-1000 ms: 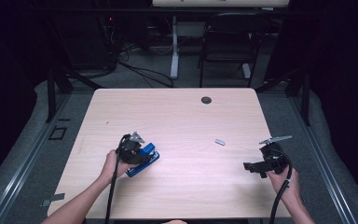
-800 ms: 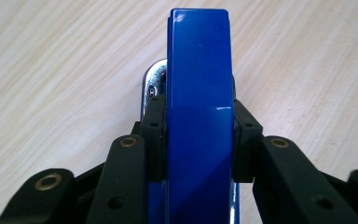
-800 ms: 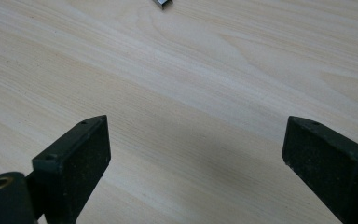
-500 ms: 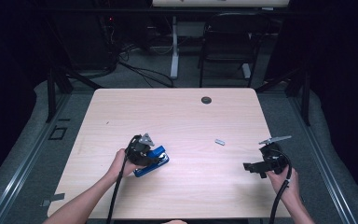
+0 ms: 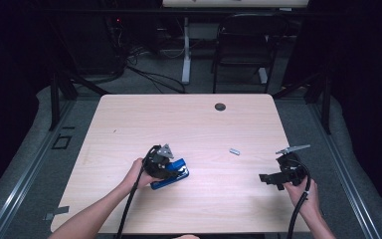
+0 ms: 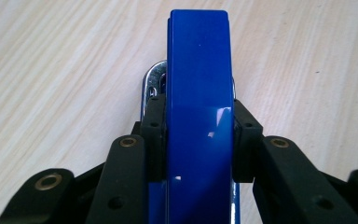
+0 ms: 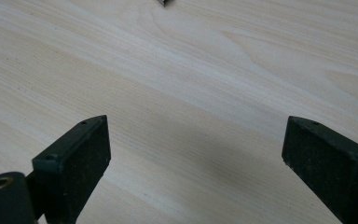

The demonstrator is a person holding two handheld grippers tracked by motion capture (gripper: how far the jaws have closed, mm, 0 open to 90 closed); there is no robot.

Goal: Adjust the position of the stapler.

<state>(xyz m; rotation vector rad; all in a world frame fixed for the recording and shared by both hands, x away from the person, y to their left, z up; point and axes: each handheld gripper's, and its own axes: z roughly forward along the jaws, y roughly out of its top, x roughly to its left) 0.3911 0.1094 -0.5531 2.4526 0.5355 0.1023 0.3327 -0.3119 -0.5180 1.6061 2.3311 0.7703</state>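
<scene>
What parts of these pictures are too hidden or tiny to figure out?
- Blue stapler: in the left gripper view its rear end is cut off by the bottom edge, and the jaws cover its sides.
- Small grey piece on the table: too small in the high view to identify; the right gripper view's top edge cuts it off.
- Dark round spot: too small to tell what it is.
</scene>
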